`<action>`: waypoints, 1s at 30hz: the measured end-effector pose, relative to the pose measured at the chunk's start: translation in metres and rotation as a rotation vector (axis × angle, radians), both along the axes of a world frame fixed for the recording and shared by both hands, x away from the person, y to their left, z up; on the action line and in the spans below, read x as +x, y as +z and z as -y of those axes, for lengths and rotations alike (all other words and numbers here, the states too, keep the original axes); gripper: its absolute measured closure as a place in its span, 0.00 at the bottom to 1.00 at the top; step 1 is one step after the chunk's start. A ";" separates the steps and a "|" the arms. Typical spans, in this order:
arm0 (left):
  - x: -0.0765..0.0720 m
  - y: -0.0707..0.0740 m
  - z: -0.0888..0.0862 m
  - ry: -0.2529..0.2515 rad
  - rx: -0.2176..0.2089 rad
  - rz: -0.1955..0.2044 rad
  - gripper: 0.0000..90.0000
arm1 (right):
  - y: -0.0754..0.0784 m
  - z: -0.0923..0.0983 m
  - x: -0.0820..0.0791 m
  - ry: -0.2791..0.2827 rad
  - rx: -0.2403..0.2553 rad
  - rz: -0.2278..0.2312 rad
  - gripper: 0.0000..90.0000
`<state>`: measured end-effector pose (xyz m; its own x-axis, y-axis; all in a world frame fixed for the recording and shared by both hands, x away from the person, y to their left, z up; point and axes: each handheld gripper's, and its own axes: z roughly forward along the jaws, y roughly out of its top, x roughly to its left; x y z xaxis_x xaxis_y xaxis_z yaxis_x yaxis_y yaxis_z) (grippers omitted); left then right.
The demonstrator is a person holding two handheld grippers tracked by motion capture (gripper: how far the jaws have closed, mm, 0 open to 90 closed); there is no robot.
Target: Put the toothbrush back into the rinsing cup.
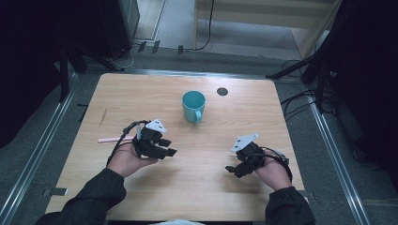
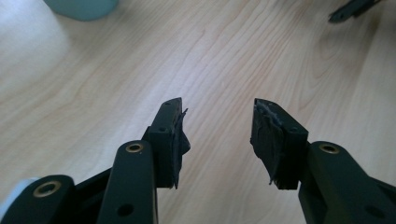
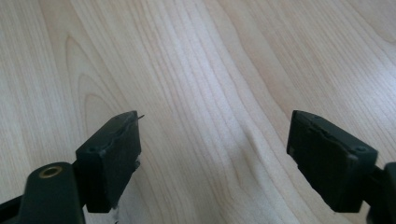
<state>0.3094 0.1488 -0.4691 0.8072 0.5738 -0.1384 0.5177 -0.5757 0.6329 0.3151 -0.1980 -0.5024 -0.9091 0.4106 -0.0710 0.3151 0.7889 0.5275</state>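
**Teal mug stands untouched between two released grippers**

Teal and upright, the mug (image 1: 193, 106) sits on the far half of the pale wooden bench (image 1: 141, 93), a little right of its middle, with the handle turned toward the near side. Nothing touches it.

At the near left, the left gripper (image 1: 168, 146) is held in a hand just above the bench, pointing to the right. In the left gripper view its fingers (image 2: 172, 135) stand apart with only bare wood between them, so they are released; the mug's base (image 2: 81, 7) shows at the far left edge of that view.

At the near right, the right gripper (image 1: 231, 169) points left, toward the other one. In the right gripper view its fingers (image 3: 112, 156) are spread wider and grasp nothing.

A pink stick (image 1: 110, 139) lies flat at the left, just beside the left gripper's cable. A small dark round disc (image 1: 222, 91) sits at the far side, right of the mug and apart from it.
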 end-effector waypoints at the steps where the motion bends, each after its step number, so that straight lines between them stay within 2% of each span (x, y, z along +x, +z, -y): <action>1: 0.000 -0.001 -0.002 -0.002 0.005 0.002 0.60 | 0.000 0.001 0.001 -0.007 0.009 0.001 0.21; 4: 0.002 -0.003 -0.006 0.017 0.013 -0.018 0.60 | 0.001 0.002 0.002 -0.032 0.013 -0.017 0.22; 7: 0.002 -0.004 -0.008 0.023 0.011 -0.008 0.59 | 0.001 0.002 0.002 -0.040 0.003 -0.014 0.22; 8: 0.001 -0.004 -0.010 0.030 0.017 -0.011 0.56 | 0.001 0.000 0.003 -0.047 0.000 -0.036 0.22; 9: 0.001 -0.004 -0.010 0.030 0.017 -0.011 0.56 | 0.001 0.000 0.003 -0.047 0.000 -0.036 0.22; 11: 0.000 -0.004 -0.012 0.031 0.014 -0.013 0.56 | 0.000 -0.002 0.003 -0.032 -0.015 -0.034 0.22; 12: -0.002 -0.004 -0.013 0.021 0.023 0.000 0.56 | 0.000 -0.003 0.003 -0.028 -0.014 -0.036 0.22; 16: -0.004 -0.002 -0.015 0.019 0.022 -0.014 0.58 | 0.001 -0.006 0.005 -0.019 -0.016 -0.031 0.22; 23: -0.006 0.000 -0.020 0.019 0.021 -0.002 0.61 | 0.001 -0.010 0.008 0.004 -0.019 -0.043 0.24; 28: -0.008 -0.001 -0.025 0.010 0.052 0.018 0.59 | 0.001 -0.012 0.010 0.015 -0.025 -0.053 0.24; 30: -0.007 -0.001 -0.026 0.010 0.052 0.013 0.59 | 0.001 -0.013 0.010 0.017 -0.023 -0.055 0.24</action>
<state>0.3023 0.1750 -0.4700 0.8029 0.5880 -0.0973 0.5155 -0.6031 0.6088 0.3251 -0.1854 -0.5012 -0.9186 0.3940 -0.0301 0.3297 0.8062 0.4912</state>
